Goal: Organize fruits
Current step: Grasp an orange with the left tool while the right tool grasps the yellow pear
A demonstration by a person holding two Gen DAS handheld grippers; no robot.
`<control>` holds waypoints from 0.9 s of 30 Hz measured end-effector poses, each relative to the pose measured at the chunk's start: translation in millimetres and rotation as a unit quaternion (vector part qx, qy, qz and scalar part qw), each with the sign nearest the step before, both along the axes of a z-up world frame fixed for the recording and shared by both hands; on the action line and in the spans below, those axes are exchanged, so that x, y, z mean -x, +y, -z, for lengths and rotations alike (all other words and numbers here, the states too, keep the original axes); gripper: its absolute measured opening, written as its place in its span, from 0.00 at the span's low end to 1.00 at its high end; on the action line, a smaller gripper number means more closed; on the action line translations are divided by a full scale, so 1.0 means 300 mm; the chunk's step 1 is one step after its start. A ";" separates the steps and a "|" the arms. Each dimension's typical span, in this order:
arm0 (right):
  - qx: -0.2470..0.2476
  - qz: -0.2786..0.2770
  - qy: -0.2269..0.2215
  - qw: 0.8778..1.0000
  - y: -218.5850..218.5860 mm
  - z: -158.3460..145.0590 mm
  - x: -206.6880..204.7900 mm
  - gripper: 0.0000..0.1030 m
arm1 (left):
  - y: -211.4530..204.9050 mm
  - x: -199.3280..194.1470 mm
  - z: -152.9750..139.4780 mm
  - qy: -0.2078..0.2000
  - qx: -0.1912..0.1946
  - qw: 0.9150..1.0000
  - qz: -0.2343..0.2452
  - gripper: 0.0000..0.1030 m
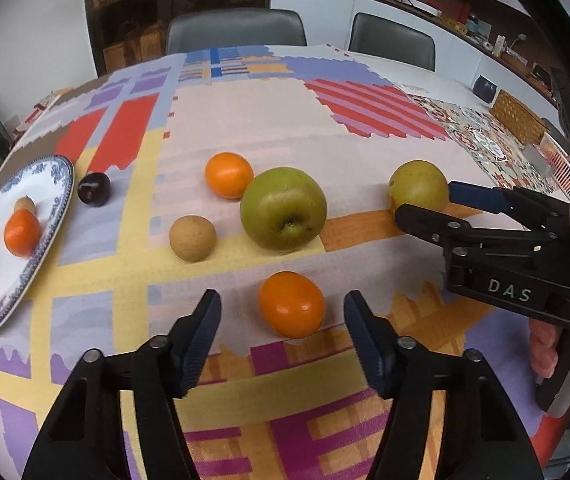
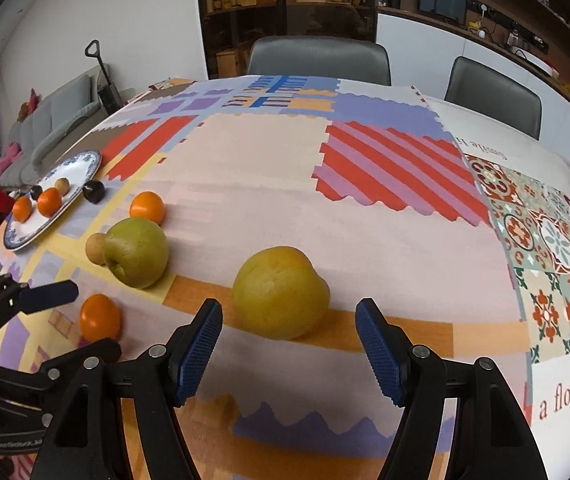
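The left tongs (image 1: pixel 283 322) stand open above the table (image 1: pixel 245 120), which wears a patchwork cloth. Their blue pads (image 1: pixel 201 344) flank a small orange fruit (image 1: pixel 291 304) that lies on the cloth; a clear gap shows on either side of it, so neither pad presses on the fruit and nothing is gripped.

The right tongs (image 2: pixel 289 338) are open as well, a little wider, and frame a yellow-green fruit (image 2: pixel 280 292) that rests on an orange band of the cloth. Its near side lies just beyond the fingertips, with space between it and each pad, and the tongs hold nothing. In the left wrist view the same tongs reach in from the right, held by a hand (image 1: pixel 557 344), their tips close beside that yellow fruit.

Between the two targets sits a large green apple (image 1: pixel 283 208), with a small brown fruit (image 1: pixel 192 238) just beside it and another orange (image 1: pixel 229 175) behind. A dark plum (image 1: pixel 94 188) lies near the rim of a blue-patterned plate (image 1: pixel 61 176) at the left edge of the table. The plate carries two oranges, a small dark fruit and a small brown one.
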State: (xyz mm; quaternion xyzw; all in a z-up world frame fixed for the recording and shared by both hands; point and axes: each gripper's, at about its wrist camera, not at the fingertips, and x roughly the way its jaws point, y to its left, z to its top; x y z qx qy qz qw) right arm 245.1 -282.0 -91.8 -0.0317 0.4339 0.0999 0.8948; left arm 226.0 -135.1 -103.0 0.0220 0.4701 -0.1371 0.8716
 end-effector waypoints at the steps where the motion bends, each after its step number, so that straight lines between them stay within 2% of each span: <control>1: 0.000 0.000 0.004 1.000 0.003 0.007 -0.008 0.68 | 0.002 -0.003 0.003 0.003 0.003 1.000 0.000 0.55; 6: 0.001 -0.003 0.010 1.000 0.016 0.027 -0.025 0.66 | 0.004 -0.013 0.014 0.012 0.009 1.000 0.006 0.41; 11: -0.003 -0.004 0.018 1.000 0.020 0.040 -0.032 0.52 | 0.002 -0.015 0.012 0.015 0.017 1.000 0.014 0.33; 27: -0.019 0.015 -0.006 1.000 0.027 0.013 0.026 0.50 | 0.023 0.000 -0.020 -0.007 0.013 1.000 0.017 0.32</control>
